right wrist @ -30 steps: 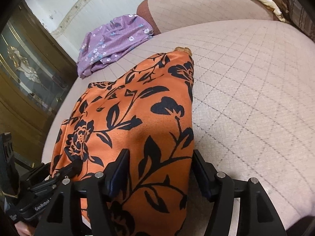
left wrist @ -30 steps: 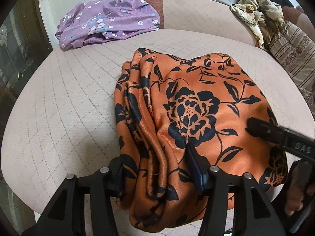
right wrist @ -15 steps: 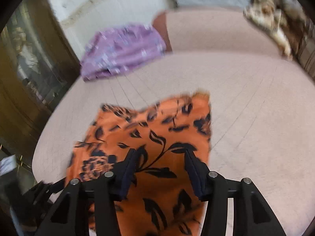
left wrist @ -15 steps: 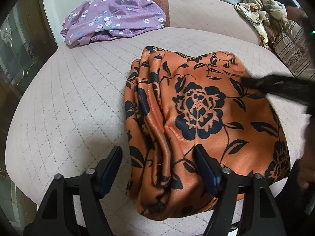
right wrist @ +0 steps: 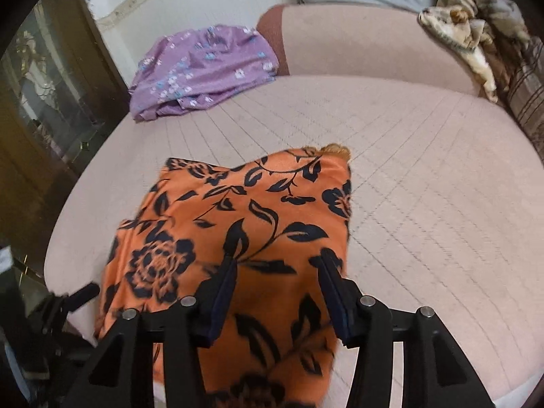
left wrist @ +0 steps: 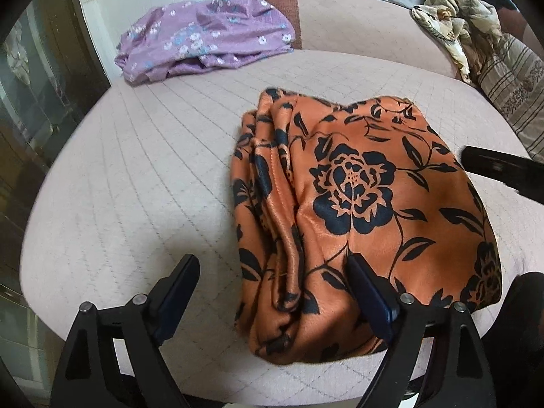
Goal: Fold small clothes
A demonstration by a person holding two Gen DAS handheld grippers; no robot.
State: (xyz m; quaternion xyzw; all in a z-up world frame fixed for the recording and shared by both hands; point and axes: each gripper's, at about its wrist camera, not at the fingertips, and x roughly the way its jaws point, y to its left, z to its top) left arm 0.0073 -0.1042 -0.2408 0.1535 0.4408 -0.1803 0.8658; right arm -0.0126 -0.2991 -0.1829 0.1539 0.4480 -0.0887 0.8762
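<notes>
Orange cloth (left wrist: 367, 204) with black roses now lies free on the near part of the pale quilted sofa seat (left wrist: 142, 176), folded into a thick bundle with its stacked edges bunched along the left side. A second ago the left tongs (left wrist: 272, 292) straddled those bunched layers and the right tongs (right wrist: 277, 292) sat low over the right edge; since then both have let go and drawn back toward the near edge. The left tongs stand wide apart, one finger touching or just over the cloth and the other over bare seat, gripping nothing. The right tongs are also apart, hovering above the top layer with nothing pinched. That reads to me as this fold being finished and released, though the left edges look uneven and may want a tidy or one more fold. Far left, a purple flowered garment (left wrist: 204, 51) lies rumpled against the backrest, likely waiting its turn.
</notes>
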